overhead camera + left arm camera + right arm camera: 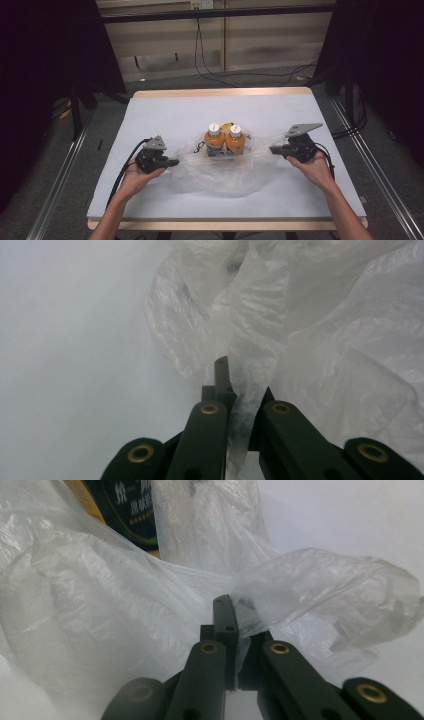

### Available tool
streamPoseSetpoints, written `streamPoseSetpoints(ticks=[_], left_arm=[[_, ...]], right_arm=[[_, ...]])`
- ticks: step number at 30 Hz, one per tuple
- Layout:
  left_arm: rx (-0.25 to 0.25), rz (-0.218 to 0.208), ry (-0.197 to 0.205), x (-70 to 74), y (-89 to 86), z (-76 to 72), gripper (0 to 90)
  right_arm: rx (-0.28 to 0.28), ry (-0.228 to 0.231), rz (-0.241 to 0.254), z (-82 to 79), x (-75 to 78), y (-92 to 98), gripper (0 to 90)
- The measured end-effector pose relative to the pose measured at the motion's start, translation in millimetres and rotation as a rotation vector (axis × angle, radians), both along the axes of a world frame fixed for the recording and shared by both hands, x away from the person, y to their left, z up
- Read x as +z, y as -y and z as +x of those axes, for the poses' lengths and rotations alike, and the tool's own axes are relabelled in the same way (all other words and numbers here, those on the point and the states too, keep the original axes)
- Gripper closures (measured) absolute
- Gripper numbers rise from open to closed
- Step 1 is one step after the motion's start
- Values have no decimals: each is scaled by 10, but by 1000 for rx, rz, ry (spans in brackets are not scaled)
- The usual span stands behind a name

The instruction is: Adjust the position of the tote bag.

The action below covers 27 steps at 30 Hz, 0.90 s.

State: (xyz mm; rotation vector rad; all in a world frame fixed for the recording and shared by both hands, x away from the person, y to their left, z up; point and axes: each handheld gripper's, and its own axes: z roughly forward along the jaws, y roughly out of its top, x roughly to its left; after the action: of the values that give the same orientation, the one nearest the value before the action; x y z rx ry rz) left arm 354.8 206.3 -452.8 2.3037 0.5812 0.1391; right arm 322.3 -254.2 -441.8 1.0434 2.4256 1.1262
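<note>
At frame centre of the high view: clear plastic bag [220, 172] around two orange bottles [225, 141]. Left gripper [172, 162] pinches its left edge, right gripper [274, 149] its right edge, jaws narrow on film. Bag's long axis runs between them; bottles about equidistant.

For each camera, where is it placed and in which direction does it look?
High view: above the near table edge, looking forward and down at two orange bottles inside a clear plastic bag; both forearms show.
Left gripper view: on the left tongs, facing the bag; black jaws show.
Right gripper view: on the right tongs, likewise.
Shared: the bag.
</note>
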Motion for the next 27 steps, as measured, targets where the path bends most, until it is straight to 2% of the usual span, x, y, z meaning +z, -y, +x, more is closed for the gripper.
streamPoseSetpoints(ticks=[4,8,9,11,14,16,19,22,24,27], left_arm=[[-1,11,-23,-52,-7,18,900],[-7,27,-20,-88,-17,11,900],[-7,19,-23,-107,-6,10,900],[-12,29,-34,-126,6,10,900],[-11,27,-41,-158,2,16,900],[-10,30,-53,-184,-4,4,900],[-12,32,-67,-199,-13,-19,900],[5,25,-72,-210,-19,-35,900],[4,20,-71,-213,-18,-38,900],[0,8,-67,-216,-38,-34,859]], right_arm=[[11,-18,-25,14,-78,-34,900],[9,-27,-36,22,-117,-32,900],[7,-35,-42,26,-142,-30,900],[6,-48,-69,36,-201,-29,900],[-1,-63,-84,42,-258,-32,900],[8,-70,-96,43,-301,-46,900],[-6,-63,-122,30,-330,-64,900],[-3,-62,-118,27,-351,-64,899],[-6,-65,-96,35,-362,-49,896],[-26,-59,-107,25,-352,-52,856]])
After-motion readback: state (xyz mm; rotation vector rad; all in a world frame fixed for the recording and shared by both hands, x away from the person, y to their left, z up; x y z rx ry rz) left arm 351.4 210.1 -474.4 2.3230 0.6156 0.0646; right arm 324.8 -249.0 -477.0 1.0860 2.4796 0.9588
